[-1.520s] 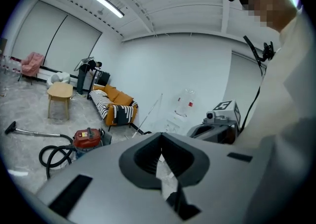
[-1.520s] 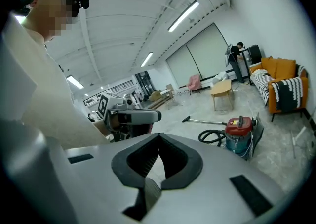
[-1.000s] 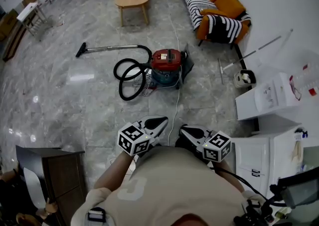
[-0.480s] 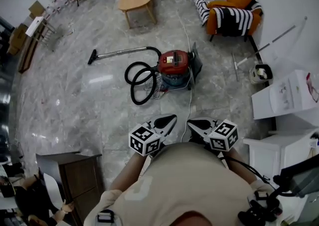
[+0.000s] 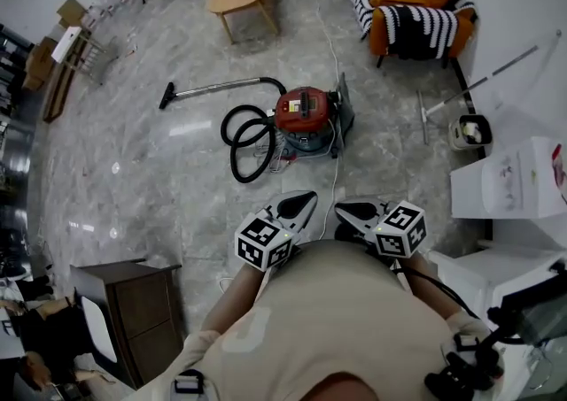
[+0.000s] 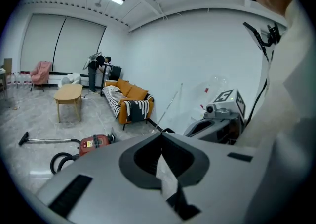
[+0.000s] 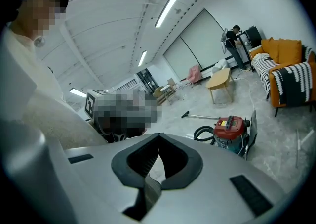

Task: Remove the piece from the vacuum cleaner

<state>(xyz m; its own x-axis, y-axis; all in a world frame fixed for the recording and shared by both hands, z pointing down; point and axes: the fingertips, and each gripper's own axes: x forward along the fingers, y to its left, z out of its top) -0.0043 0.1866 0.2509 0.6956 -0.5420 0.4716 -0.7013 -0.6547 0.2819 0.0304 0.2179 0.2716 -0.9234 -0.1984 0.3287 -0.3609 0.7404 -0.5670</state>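
In the head view the vacuum cleaner (image 5: pixel 304 116) stands on the grey marbled floor (image 5: pixel 133 187), well ahead of both grippers and nearer the floor's sofa side than its opposite edge. It is a squat canister with a red lid, a dark handle across the top and a teal lower body. A black hose (image 5: pixel 244 138) curls in loops at the canister's left, and a slim metal wand (image 5: pixel 217 87) runs from it to a dark floor nozzle (image 5: pixel 166 96). A dark flat panel (image 5: pixel 344 103) stands just beside the canister's right side, and a white cord (image 5: pixel 334 187) trails across the floor from the canister toward the person. The left gripper (image 5: pixel 306 202) and right gripper (image 5: pixel 345 211) sit side by side close to the person's body, both aimed at the canister and well apart from it. In the left gripper view the left gripper (image 6: pixel 161 134) has its jaws pressed together with nothing between them; the red canister (image 6: pixel 95 142) lies low at the left, hose and wand stretched beside it. In the right gripper view the right gripper (image 7: pixel 159 135) is likewise closed and empty, and the canister (image 7: pixel 228 128) stands at the right, red over teal, with the hose coiled at its left.
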